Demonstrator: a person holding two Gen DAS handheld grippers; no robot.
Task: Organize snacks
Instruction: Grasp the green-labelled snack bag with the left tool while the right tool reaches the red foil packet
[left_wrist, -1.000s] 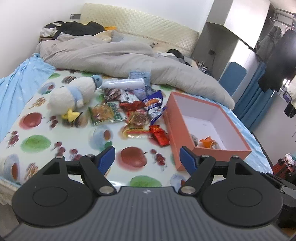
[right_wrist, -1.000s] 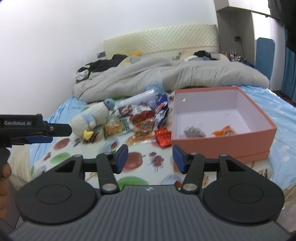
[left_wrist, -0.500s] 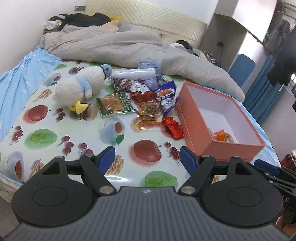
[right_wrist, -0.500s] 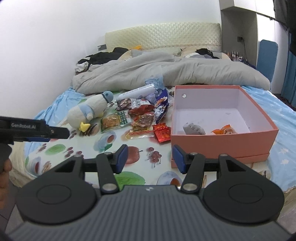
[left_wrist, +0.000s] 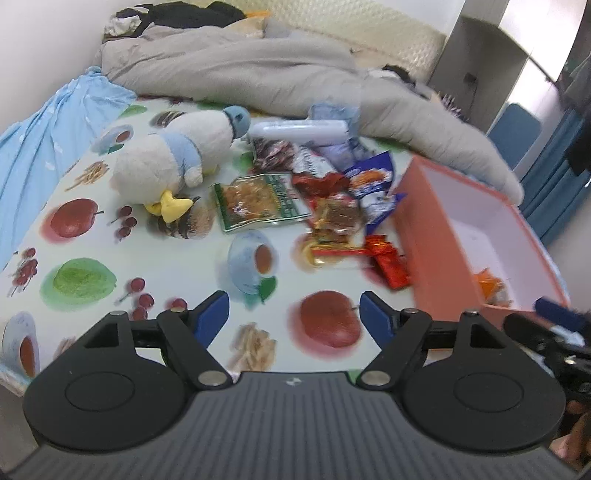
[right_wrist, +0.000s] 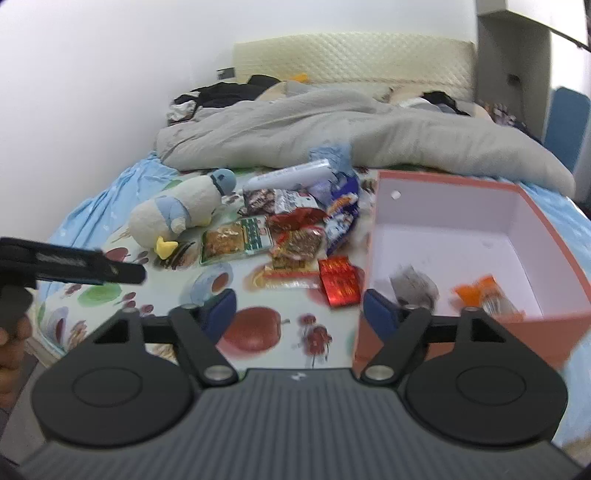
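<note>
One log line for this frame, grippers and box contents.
left gripper: open, empty | right gripper: open, empty | orange box: grey packet, orange packet | snack pile: on bed beside box

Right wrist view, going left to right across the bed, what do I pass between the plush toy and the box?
White and blue plush penguin → green-edged clear snack packet → shiny red foil snack packet → salmon-pink cardboard box, with a grey wrapper then an orange wrapper inside it.

Fruit-print bed cover (left_wrist: 92, 258) under snack packets (left_wrist: 332, 206), plush penguin (left_wrist: 173, 162), orange box (left_wrist: 417, 236).
</note>
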